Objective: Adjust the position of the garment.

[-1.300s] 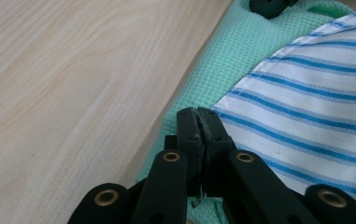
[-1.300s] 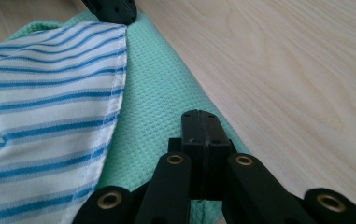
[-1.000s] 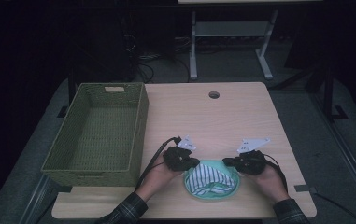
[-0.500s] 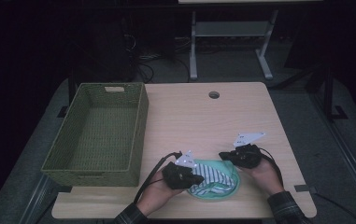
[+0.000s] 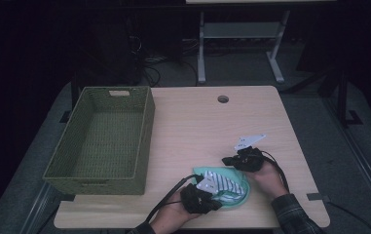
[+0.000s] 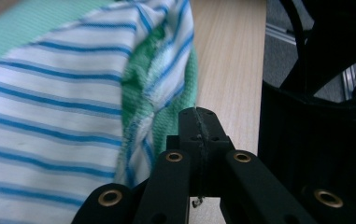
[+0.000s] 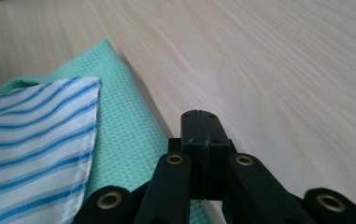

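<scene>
A mint-green waffle cloth [image 5: 239, 195] lies bunched near the table's front edge, with a white blue-striped cloth [image 5: 222, 183] on top of it. My left gripper [image 5: 214, 204] sits at the pile's front left corner. In the left gripper view its jaws [image 6: 199, 123] are pressed together beside the striped cloth [image 6: 49, 116], and nothing shows between them. My right gripper [image 5: 228, 160] is at the pile's far edge. Its jaws [image 7: 202, 123] are shut just over the green cloth's [image 7: 119, 116] border, with the striped cloth [image 7: 31, 135] to their left.
A green woven basket [image 5: 146, 131] stands hollow on the table's left side. A round cable hole [image 5: 223, 99] sits near the far edge of the wooden table [image 5: 197, 126]. The front edge is close behind my left hand.
My left gripper has drawn back toward the front edge and a little right. The right gripper has slid left along the pile's far side. The cloth pile now looks more bunched.
</scene>
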`<state>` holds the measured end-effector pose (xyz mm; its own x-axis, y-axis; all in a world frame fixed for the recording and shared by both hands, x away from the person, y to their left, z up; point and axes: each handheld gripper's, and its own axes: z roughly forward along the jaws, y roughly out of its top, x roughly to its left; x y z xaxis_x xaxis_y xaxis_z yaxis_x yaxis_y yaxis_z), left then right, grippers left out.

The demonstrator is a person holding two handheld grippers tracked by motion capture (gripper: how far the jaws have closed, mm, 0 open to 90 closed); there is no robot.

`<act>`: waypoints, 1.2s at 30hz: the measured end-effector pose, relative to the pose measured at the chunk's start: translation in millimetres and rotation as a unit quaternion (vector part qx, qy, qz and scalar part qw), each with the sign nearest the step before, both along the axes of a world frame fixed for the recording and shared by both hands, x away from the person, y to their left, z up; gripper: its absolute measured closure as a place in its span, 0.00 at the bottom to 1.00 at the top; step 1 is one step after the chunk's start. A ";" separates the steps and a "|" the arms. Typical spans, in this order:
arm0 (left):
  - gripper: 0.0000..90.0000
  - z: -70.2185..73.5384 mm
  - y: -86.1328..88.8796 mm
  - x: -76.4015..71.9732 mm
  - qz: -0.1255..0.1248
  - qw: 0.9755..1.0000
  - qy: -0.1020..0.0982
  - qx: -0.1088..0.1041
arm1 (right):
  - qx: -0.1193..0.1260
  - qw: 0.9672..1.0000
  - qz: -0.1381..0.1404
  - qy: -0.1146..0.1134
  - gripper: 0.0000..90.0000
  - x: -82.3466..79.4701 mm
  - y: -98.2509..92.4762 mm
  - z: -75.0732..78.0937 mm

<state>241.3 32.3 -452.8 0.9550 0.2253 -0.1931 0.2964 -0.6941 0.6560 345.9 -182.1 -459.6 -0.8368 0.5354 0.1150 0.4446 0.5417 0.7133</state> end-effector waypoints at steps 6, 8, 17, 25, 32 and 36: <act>1.00 -5.1 -1.2 1.9 -0.002 1.000 -0.004 0.015 | -0.006 1.000 0.007 0.001 1.00 -0.1 -0.2 -2.9; 1.00 -6.5 -1.1 2.4 0.000 1.000 -0.012 0.022 | -0.008 1.000 0.009 0.001 1.00 0.0 0.3 -4.2; 1.00 -7.2 6.7 13.6 0.012 0.999 -0.026 0.036 | -0.020 1.000 0.004 0.004 1.00 -0.1 -2.9 -7.7; 1.00 -5.5 16.4 25.4 0.041 0.998 -0.034 0.038 | -0.024 1.000 -0.002 0.007 1.00 -2.1 -9.7 -7.7; 1.00 -2.0 29.2 39.7 0.063 0.996 -0.043 0.044 | -0.024 1.000 -0.004 0.014 1.00 -7.6 -17.2 -7.6; 1.00 -1.2 36.0 47.7 0.079 0.995 -0.040 0.039 | -0.025 1.000 0.001 0.015 1.00 -11.4 -20.1 -8.0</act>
<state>289.0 68.3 -453.9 0.9178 0.3860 -0.0931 0.3549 -0.6922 0.6284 334.5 -202.2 -467.6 -0.8343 0.5395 0.1134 0.4649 0.5778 0.6708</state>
